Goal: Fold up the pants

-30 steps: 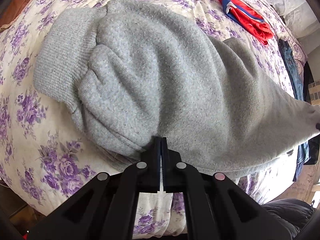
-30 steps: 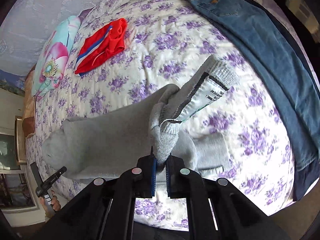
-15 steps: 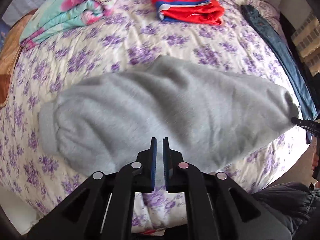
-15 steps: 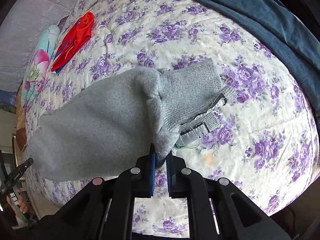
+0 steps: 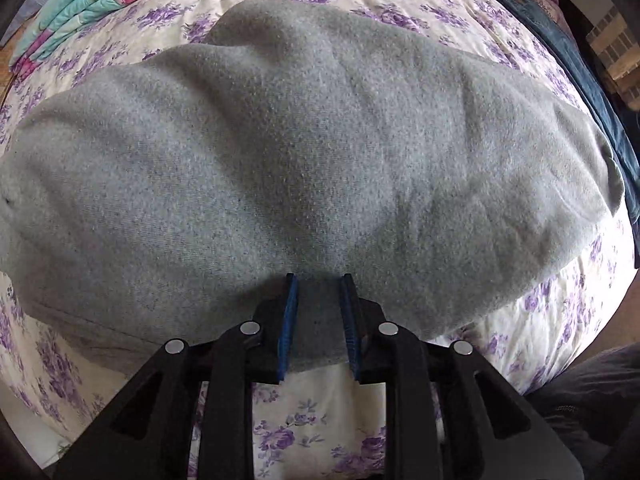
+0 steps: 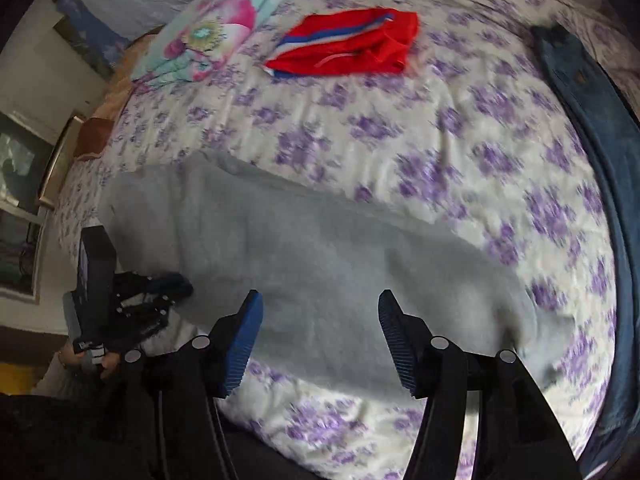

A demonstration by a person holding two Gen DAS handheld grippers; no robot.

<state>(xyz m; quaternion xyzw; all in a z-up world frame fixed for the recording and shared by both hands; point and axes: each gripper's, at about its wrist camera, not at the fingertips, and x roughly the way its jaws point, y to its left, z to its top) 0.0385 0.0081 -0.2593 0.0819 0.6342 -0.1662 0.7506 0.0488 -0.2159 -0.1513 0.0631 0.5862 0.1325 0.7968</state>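
Observation:
The grey sweatpants (image 5: 304, 168) lie folded and flat across the near part of the floral bed. My left gripper (image 5: 319, 286) is partly open, its blue pads on either side of the pants' near edge, with cloth showing between them but not pinched. In the right wrist view the pants (image 6: 320, 264) lie as a long grey band. My right gripper (image 6: 320, 304) is wide open and empty just above their near edge. The left gripper's body (image 6: 96, 292) shows at the pants' left end.
The floral bedspread (image 6: 400, 128) covers the bed. Folded red shorts (image 6: 344, 46) and a folded flowery blanket (image 6: 208, 36) lie at the far side. Blue jeans (image 6: 592, 128) lie along the right edge; they also show in the left wrist view (image 5: 568, 52).
Both grippers have opened and let go of the pants. The pants have been laid down folded flat on the bed. The right gripper has pulled back and swung left.

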